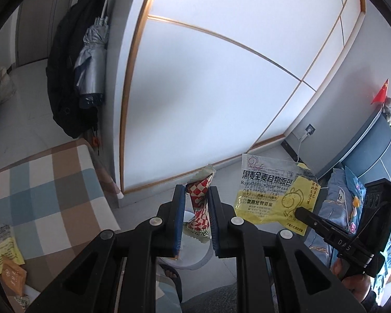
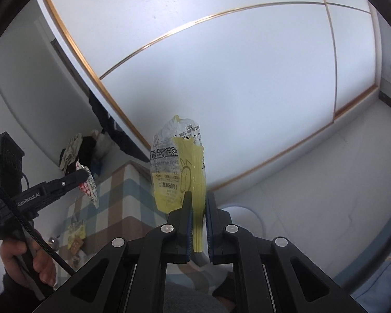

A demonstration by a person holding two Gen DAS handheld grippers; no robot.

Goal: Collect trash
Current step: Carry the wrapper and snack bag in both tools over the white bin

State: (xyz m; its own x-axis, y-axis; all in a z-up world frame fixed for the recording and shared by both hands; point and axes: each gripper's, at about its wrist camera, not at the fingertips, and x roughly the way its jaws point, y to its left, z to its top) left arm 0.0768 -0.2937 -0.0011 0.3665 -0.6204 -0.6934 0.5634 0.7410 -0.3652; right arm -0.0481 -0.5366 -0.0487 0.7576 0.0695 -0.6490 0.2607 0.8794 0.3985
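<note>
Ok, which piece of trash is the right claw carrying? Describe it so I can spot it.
Find the white wardrobe; the right claw is raised before it, shut on a bread bag. It is clear and yellow with black print, unlike the red-checked wrapper in the left claw.

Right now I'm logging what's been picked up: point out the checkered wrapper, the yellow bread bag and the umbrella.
checkered wrapper (image 1: 199, 203): left wrist view, red-and-white middle.
yellow bread bag (image 2: 178, 172): right wrist view, printed yellow panel.
umbrella (image 1: 91, 62): left wrist view, folded grey canopy.
</note>
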